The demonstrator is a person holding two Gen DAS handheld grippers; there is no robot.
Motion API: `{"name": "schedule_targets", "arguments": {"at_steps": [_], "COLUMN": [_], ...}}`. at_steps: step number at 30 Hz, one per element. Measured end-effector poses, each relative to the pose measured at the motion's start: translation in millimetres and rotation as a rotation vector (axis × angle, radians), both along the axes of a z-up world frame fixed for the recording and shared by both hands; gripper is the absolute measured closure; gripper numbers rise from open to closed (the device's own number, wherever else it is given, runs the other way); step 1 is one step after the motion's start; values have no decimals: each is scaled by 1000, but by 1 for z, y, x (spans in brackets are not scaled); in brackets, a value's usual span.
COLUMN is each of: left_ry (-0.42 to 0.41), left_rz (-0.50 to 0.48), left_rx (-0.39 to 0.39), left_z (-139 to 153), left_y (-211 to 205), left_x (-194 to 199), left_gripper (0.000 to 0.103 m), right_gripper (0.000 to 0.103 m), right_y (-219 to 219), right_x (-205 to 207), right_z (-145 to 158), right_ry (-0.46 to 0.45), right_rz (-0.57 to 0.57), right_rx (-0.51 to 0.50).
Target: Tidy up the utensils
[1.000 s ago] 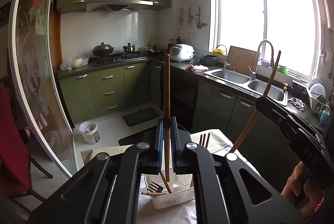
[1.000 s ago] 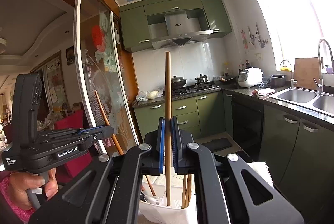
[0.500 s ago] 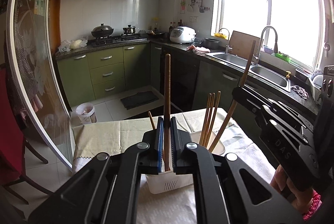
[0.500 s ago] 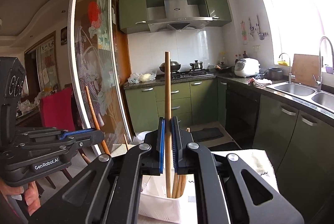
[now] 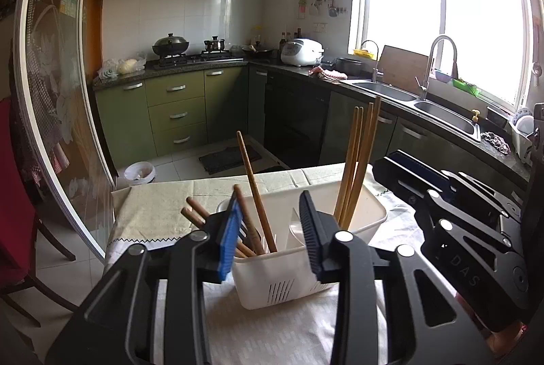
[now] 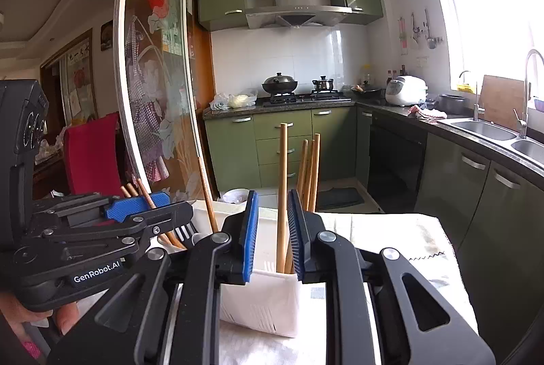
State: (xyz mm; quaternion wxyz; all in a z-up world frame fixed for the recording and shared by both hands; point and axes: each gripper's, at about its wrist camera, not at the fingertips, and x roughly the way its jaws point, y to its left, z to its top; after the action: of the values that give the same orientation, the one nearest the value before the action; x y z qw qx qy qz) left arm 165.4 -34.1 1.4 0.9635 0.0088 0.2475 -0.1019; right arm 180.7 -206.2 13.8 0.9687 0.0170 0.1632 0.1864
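A white plastic utensil caddy (image 5: 292, 273) stands on the cloth-covered table; it also shows in the right wrist view (image 6: 261, 300). Several wooden chopsticks (image 5: 355, 167) stand upright in its right compartment, and more chopsticks (image 5: 255, 198) lean in the left one with a dark fork. My left gripper (image 5: 272, 232) is open and empty just above the caddy's left part. My right gripper (image 6: 272, 229) is open, with one upright chopstick (image 6: 281, 195) standing free between its jaws inside the caddy. The right gripper also shows at the right of the left wrist view (image 5: 452, 212).
The table has a beige cloth (image 5: 163, 205) and a white textured mat (image 5: 272, 331). A red chair (image 6: 91, 157) and a glass sliding door (image 5: 51, 93) are to the left. The green kitchen cabinets (image 5: 176, 116) and sink (image 5: 442, 113) are beyond.
Both grippers lowered over the caddy and opened. Each let go of the chopstick it held; both chopsticks now stand in the caddy.
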Motion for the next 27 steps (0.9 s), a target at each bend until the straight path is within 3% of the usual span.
{"name": "schedule_targets", "arguments": {"at_steps": [2,6,10,12,20,27], "left_ry": [-20,-76,-152,-179,-156,-114], "left_rz": [1,11,22,32,77,133], "left_rx": [2,-20,15,28,6,-37], "left_z": [4,14,24,23,5,-6], "left_y": [0,7,8,11,28,45], "left_x": [-7,-32,-70,-91,-148,-175], "left_gripper": [59,35,13,8,7,7], "right_gripper": [83,62,40,28,4,5], "right_y": [-3,-15,-29,-35,-51,-55], "right_x": [-6,-23,-47,-60,-116,-167], "right_z": [-2,0,-2,-5,-21,-33], "right_ry": [-5,-17,-18,-2,51,69], "right_rz": [-1,-25,-63,-76,-98,-114], "right_rx": [4,10,-4,-15,-55,-107]}}
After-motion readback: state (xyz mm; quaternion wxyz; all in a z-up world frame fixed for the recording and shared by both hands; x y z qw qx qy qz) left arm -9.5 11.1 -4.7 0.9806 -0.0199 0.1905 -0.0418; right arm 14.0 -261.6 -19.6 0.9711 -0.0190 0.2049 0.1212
